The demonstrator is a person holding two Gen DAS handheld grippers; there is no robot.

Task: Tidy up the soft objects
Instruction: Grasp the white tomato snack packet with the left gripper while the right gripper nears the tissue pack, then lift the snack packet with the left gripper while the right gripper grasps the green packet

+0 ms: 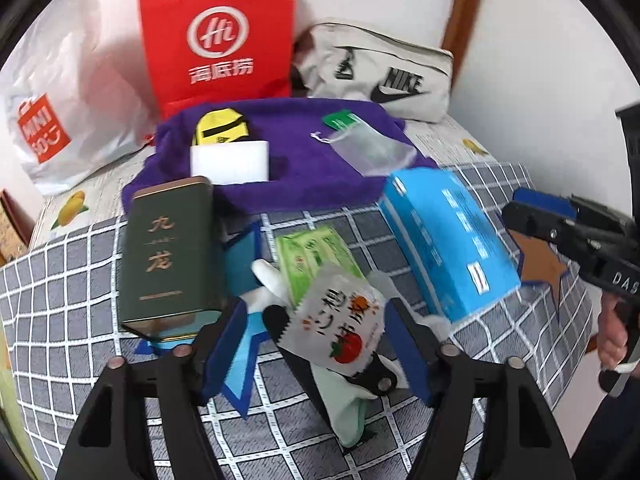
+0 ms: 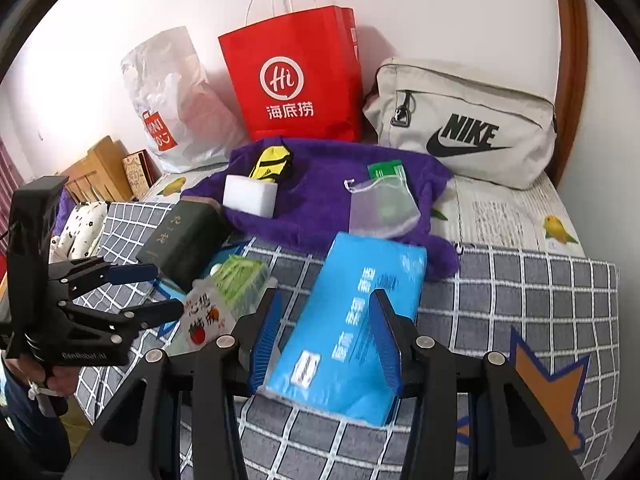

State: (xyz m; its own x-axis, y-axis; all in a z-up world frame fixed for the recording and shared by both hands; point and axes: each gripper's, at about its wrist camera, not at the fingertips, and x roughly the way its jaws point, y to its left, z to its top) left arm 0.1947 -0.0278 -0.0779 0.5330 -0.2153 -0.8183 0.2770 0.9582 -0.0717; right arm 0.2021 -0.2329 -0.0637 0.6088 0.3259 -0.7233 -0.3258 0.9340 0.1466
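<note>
My left gripper hangs over the bed, pointing down at a white snack packet with a tomato picture. The jaws are released. The packet sits between them, but I see a gap on each side of it. Under the packet lies something soft in white and black; I cannot tell what it is. A green wipes pack lies just behind it, and a dark green tin stands to the left.

My right gripper is above the blue tissue pack, which lies tilted on the checked cover. Its jaws are also released. In the left camera they are clear of the pack.

Farther back a purple towel is spread on the bed. On it are a white sponge, a yellow item and a mesh pouch. Against the wall stand a white plastic bag, a red paper bag and a grey bag.
</note>
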